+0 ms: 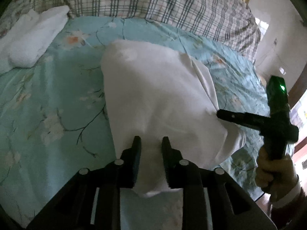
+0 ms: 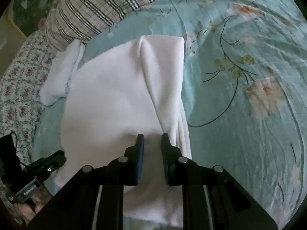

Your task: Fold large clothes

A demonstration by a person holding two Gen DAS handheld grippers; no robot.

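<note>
A large white garment [image 1: 153,99] lies partly folded on a teal floral bedspread [image 1: 48,95]. My left gripper [image 1: 150,140] is shut on the garment's near edge, with cloth bunched between its fingers. My right gripper [image 1: 218,113] shows at the right of the left wrist view, its tip pinching the garment's right edge. In the right wrist view the garment [image 2: 115,95] runs away from me, and my right gripper [image 2: 152,138] is shut on its near edge. The left gripper [image 2: 55,159] shows at the lower left there.
A folded white cloth [image 1: 32,38] lies at the far left of the bed; it also shows in the right wrist view [image 2: 61,74]. A plaid pillow [image 1: 172,2] lies along the head of the bed. A floral quilt [image 2: 17,88] sits at the left.
</note>
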